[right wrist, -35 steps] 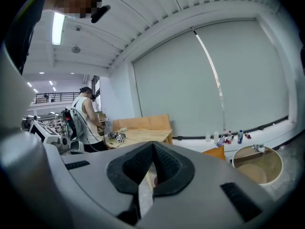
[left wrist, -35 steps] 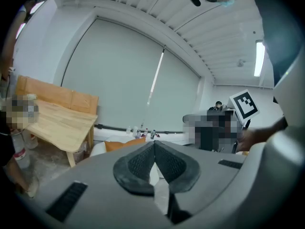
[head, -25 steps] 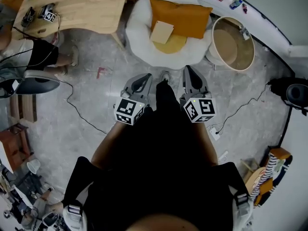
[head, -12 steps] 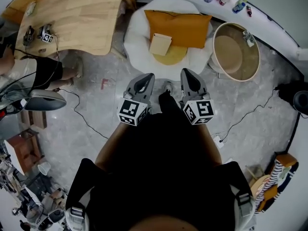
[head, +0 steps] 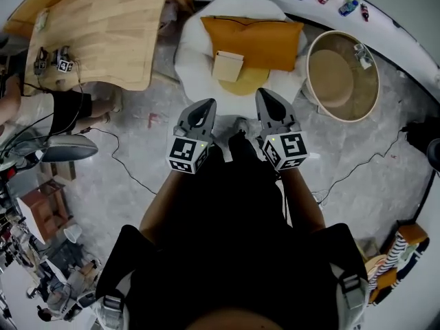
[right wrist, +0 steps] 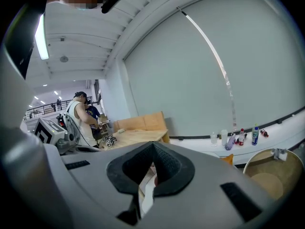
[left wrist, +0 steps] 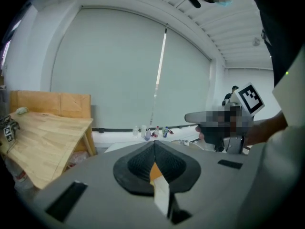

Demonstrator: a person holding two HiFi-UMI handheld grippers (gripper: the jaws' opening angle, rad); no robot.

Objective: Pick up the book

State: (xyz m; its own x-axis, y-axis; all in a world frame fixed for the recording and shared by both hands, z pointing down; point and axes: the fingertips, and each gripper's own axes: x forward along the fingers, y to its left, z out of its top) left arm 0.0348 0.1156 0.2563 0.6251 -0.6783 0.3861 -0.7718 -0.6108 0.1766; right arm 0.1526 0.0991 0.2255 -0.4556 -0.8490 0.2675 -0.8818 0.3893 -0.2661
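With the left gripper (head: 203,106) and right gripper (head: 267,97) both closed and empty, arriving unopened could shove the book (head: 227,65), at upper centre, across its soft white seat (head: 191,55).

Grey floor (head: 137,157) with a white seat (head: 189,60) at the top centre of the frame.
On the seat lie an orange cushion (head: 254,41) and a yellow cushion (head: 247,81), and the book (head: 227,66) rests across both. A wooden table (head: 110,26) stands on the floor at upper left, a round tub (head: 344,78) at upper right.
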